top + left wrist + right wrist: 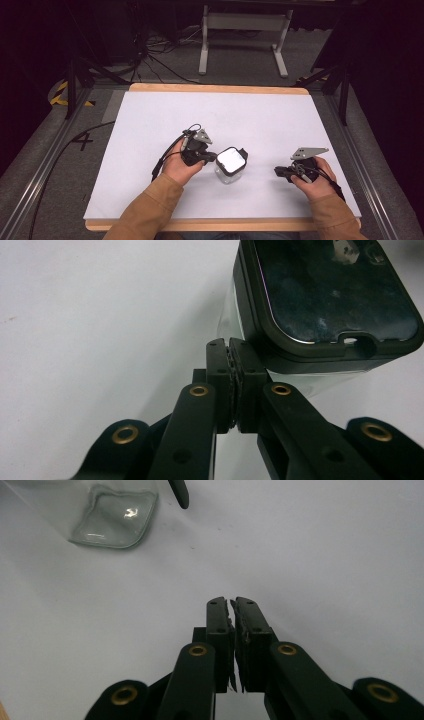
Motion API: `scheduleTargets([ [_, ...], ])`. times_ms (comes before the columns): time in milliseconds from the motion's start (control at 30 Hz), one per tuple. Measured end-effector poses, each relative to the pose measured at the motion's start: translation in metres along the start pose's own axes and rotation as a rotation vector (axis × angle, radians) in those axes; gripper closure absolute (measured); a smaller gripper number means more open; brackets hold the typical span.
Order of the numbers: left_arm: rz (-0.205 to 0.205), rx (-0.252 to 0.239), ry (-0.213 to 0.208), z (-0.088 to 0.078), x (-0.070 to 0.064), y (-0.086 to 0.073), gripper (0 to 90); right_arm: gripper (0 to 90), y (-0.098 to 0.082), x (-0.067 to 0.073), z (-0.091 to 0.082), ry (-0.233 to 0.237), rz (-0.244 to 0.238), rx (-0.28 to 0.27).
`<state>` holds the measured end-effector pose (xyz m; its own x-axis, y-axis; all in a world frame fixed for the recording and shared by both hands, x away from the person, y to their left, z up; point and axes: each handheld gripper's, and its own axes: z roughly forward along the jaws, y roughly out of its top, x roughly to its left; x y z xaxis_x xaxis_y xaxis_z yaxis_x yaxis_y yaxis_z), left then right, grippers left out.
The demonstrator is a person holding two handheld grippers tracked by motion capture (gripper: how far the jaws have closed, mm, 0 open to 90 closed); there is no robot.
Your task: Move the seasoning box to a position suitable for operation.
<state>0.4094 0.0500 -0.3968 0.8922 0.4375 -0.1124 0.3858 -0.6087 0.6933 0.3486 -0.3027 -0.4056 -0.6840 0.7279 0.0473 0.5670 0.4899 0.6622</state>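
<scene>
Resting beside the square clear glass jar with dark lid [231, 164], left gripper [233, 371] clenched empty; right gripper [232, 625] clenched, well apart; likely pre-grasp, next needs jaws opened.

Light fell evenly on the white table [260, 120], bright at frame centre, while the upper corners and sides of the high view sank into near black. Glare whitened the container lid [232, 159]. In both gripper views the near jaws were soft, shadows faint.
</scene>
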Motion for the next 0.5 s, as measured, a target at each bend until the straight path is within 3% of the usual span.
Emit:
scheduleTargets([
  [333, 0.010, 0.040, -0.041, 0.000, -0.008, 0.001, 88.2, 85.5, 0.001, 0.000, 0.000, 0.004, -0.003, -0.005],
  [500, 0.018, 0.070, -0.038, -0.004, -0.012, 0.000, 86.4, 85.2, 0.002, 0.000, 0.000, 0.006, -0.011, -0.007],
])
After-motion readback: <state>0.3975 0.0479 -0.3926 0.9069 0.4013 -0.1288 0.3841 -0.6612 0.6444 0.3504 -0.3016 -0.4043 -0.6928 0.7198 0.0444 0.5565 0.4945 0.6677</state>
